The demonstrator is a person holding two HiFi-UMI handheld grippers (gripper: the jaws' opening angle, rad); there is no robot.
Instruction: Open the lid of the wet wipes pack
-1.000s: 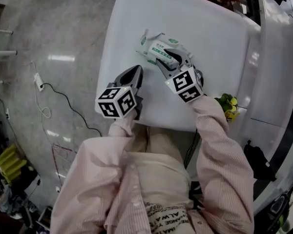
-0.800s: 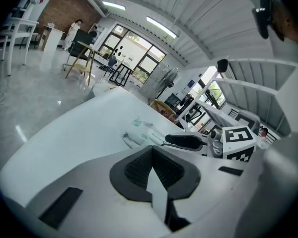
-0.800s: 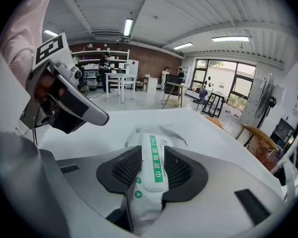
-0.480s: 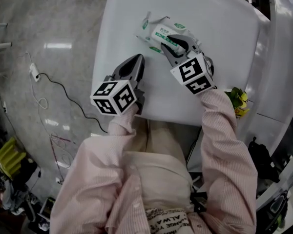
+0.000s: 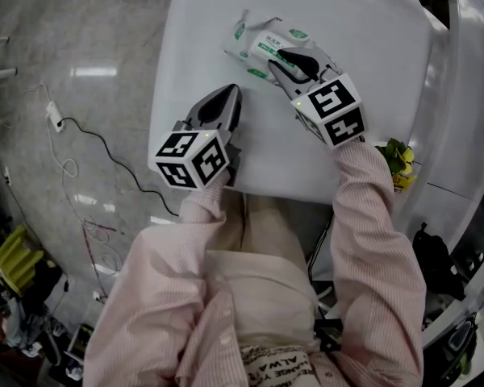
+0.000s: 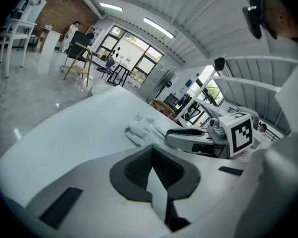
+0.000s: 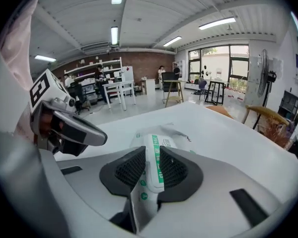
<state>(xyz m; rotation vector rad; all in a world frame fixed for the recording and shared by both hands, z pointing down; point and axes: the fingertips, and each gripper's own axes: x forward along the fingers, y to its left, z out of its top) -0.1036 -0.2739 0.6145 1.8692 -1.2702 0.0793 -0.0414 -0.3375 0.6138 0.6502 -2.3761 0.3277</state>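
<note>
The wet wipes pack [image 5: 262, 45] lies on the white table [image 5: 363, 31], white with green print. My right gripper [image 5: 289, 60] reaches onto its top from the near side. In the right gripper view its jaws have just been closing, and the pack's white lid with the green stripe [image 7: 154, 158] stands pinched between the two pads [image 7: 130, 168]. My left gripper [image 5: 228, 99] rests over the table to the left of the pack, shut with nothing in it. From the left gripper view the pack [image 6: 138, 131] lies ahead with the right gripper [image 6: 188, 138] beside it.
The table's near edge [image 5: 250, 190] runs just under both grippers. A yellow-green object [image 5: 397, 164] sits by the table's right corner. A white counter [image 5: 460, 95] borders the right side. A cable [image 5: 89, 147] trails over the floor at the left.
The right gripper's jaws have narrowed onto the pack's lid, and its marker cube has rolled a little. The left gripper has stayed almost where it was.
</note>
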